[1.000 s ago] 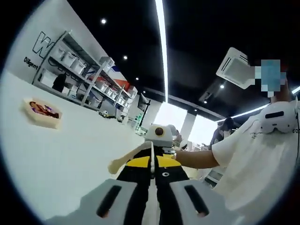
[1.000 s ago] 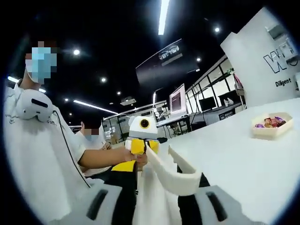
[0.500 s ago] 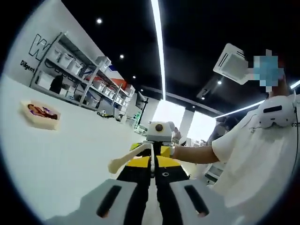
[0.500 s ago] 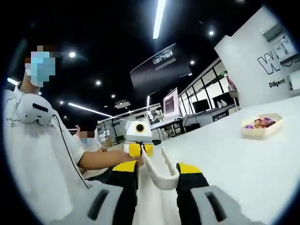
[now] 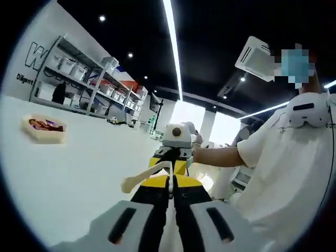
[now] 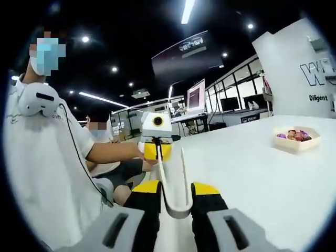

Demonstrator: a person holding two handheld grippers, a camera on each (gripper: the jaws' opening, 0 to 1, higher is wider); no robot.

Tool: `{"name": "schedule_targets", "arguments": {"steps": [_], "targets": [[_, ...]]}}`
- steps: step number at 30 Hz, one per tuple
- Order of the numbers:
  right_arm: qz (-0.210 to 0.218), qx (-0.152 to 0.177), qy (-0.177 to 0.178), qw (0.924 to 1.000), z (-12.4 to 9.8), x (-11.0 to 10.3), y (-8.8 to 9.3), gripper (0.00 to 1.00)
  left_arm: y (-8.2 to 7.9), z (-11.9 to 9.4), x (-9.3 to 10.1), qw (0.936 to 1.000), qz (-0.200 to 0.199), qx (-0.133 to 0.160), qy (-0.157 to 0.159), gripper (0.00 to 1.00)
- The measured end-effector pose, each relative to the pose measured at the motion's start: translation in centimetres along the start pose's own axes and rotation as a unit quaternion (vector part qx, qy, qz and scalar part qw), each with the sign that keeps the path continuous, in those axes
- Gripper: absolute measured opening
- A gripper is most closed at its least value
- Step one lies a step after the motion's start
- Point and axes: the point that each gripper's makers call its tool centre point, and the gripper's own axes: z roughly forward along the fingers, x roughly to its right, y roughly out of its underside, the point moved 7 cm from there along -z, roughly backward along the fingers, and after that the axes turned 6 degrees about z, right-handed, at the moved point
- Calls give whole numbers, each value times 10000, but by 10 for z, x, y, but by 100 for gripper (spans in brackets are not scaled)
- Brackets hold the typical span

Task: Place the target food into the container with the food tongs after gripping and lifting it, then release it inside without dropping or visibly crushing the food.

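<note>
tongs [image 5: 157,173] clamped in left gripper [image 5: 170,220], white table [image 5: 73,173]

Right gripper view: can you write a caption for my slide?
Right hand-held gripper clamps cream plastic food tongs above a white table; a beige tray of snacks sits far off.

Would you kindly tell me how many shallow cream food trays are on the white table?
1. The shallow cream food tray sits far off on the white table, holding dark snacks; the right gripper view shows the same tray.
</note>
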Motion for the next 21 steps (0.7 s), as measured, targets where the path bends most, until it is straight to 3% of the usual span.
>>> {"name": "schedule_targets", "arguments": {"steps": [8,21], "targets": [[-332,-583,327,9972,9,14,10,16,12,-2,-8,9992,54,-358,-187,2],[-656,-944,803,9901,23,39,9,19,20,-6,-34,9970,80,-577,-519,3]]}}
